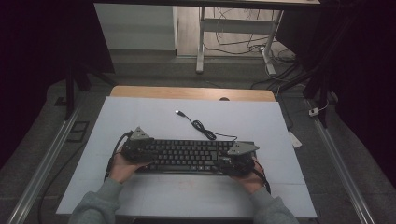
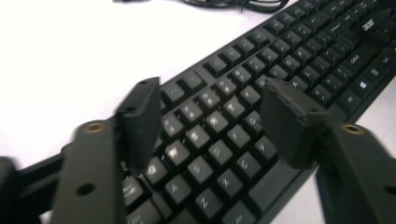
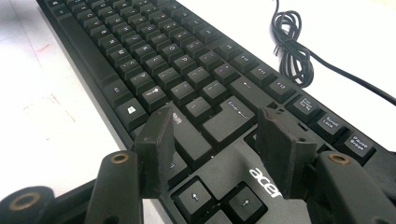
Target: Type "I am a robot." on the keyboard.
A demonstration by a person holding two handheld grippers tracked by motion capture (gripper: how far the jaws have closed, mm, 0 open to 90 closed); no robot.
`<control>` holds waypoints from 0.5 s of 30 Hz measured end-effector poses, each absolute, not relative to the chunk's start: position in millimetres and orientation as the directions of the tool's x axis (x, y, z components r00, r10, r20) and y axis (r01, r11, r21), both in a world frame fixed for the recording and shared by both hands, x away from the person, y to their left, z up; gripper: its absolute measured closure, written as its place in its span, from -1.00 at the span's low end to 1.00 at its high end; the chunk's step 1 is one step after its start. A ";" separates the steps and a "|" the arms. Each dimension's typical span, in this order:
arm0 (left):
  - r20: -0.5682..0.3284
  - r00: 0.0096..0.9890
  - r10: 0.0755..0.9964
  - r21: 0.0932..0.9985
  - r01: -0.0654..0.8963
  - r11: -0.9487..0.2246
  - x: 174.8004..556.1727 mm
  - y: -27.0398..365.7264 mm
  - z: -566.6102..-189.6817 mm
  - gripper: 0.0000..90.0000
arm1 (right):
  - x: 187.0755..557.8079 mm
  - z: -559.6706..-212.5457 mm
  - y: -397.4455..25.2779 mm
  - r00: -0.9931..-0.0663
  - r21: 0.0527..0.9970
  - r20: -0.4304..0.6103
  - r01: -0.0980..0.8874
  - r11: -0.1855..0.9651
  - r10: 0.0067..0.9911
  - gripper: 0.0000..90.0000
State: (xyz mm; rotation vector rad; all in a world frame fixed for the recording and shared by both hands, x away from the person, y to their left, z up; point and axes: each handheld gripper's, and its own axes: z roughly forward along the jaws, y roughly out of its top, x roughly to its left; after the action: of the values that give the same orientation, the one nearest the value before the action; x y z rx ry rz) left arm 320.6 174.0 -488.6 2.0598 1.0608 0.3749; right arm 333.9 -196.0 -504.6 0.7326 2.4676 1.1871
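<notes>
While the keyboard (image 1: 187, 155) lies near the desk's (image 1: 140, 116) near edge, I hold my left hand-held gripper (image 2: 210, 123) and right hand-held gripper (image 3: 215, 149) open over its two ends.

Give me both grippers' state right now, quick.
Left gripper: jaws open, poised over the left end of the keyboard, holding nothing.
Right gripper: jaws open above the keyboard's right end near the arrow keys, holding nothing.

Black keyboard (image 1: 187, 155) with white-lettered keys, black cable (image 1: 201, 126), pale blue-white mat (image 1: 140, 116), black tongs.
</notes>
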 end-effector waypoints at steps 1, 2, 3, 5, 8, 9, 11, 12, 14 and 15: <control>-0.085 0.607 0.790 0.749 0.562 -0.351 319.6 175.5 -488.3 -0.24 | 334.0 -504.4 -196.3 -0.823 0.790 -0.050 0.315 0.526 0.567 0.05; -0.091 0.605 0.791 0.749 0.565 -0.346 318.5 177.6 -488.1 -0.26 | 334.2 -504.4 -196.5 -0.822 0.790 -0.050 0.315 0.526 0.567 0.05; -0.094 0.604 0.792 0.749 0.567 -0.343 317.4 179.9 -487.8 -0.29 | 334.3 -504.2 -196.8 -0.821 0.790 -0.050 0.315 0.525 0.568 0.05; -0.106 0.599 0.794 0.749 0.573 -0.332 315.3 184.2 -487.7 -0.33 | 334.7 -504.0 -197.3 -0.820 0.791 -0.050 0.316 0.523 0.571 0.04; -0.112 0.593 0.797 0.747 0.579 -0.326 312.6 189.6 -488.1 -0.36 | 335.5 -503.9 -198.3 -0.819 0.791 -0.047 0.319 0.522 0.572 0.03; -0.112 0.594 0.797 0.747 0.579 -0.327 312.1 191.3 -488.3 -0.38 | 335.5 -503.7 -198.5 -0.816 0.789 -0.051 0.321 0.524 0.576 0.03; -0.116 0.592 0.797 0.745 0.583 -0.325 311.2 193.9 -488.8 -0.39 | 335.9 -503.6 -199.0 -0.817 0.790 -0.047 0.321 0.522 0.574 0.03; -0.116 0.591 0.798 0.744 0.584 -0.325 311.0 195.0 -488.9 -0.39 | 335.8 -503.4 -199.0 -0.815 0.790 -0.051 0.320 0.523 0.577 0.03; -0.119 0.592 0.797 0.742 0.586 -0.324 311.2 196.4 -489.4 -0.40 | 335.9 -503.0 -199.2 -0.815 0.790 -0.051 0.321 0.522 0.578 0.03; -0.118 0.591 0.798 0.741 0.587 -0.325 311.3 196.8 -489.6 -0.41 | 336.1 -503.0 -199.3 -0.817 0.792 -0.049 0.318 0.520 0.574 0.03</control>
State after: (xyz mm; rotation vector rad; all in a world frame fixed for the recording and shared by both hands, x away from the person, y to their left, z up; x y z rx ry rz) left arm 311.3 196.8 -489.6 2.0411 1.0967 0.3439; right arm 336.1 -199.3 -503.0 0.7456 2.4596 1.1892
